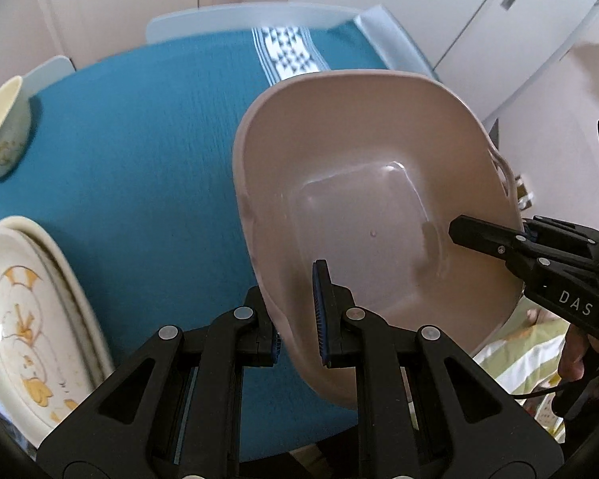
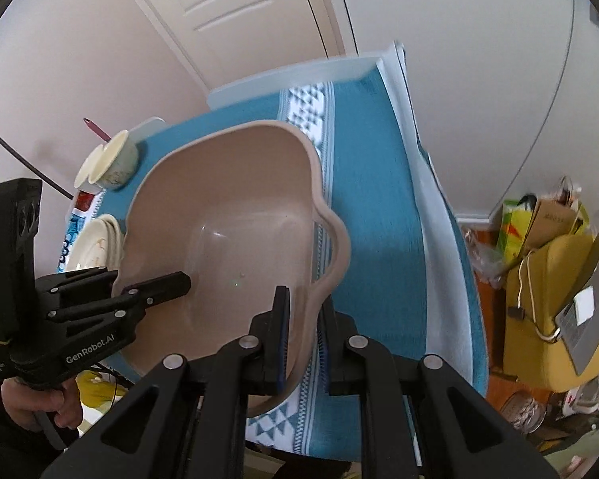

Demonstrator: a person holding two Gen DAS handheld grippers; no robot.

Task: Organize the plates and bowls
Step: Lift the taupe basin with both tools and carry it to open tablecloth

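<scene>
A large empty beige plastic basin is held tilted above the teal tablecloth. My left gripper is shut on its left wall. My right gripper is shut on its opposite rim, beside the handle cut-out, and also shows in the left wrist view. The basin fills the middle of the right wrist view. Stacked cream plates with a yellow duck pattern lie on the table at the left. A cream bowl stands beyond them.
The cloth has a white patterned stripe running to the far edge. A door and white cabinets stand behind the table. Yellow clutter and bags sit on the floor at the right.
</scene>
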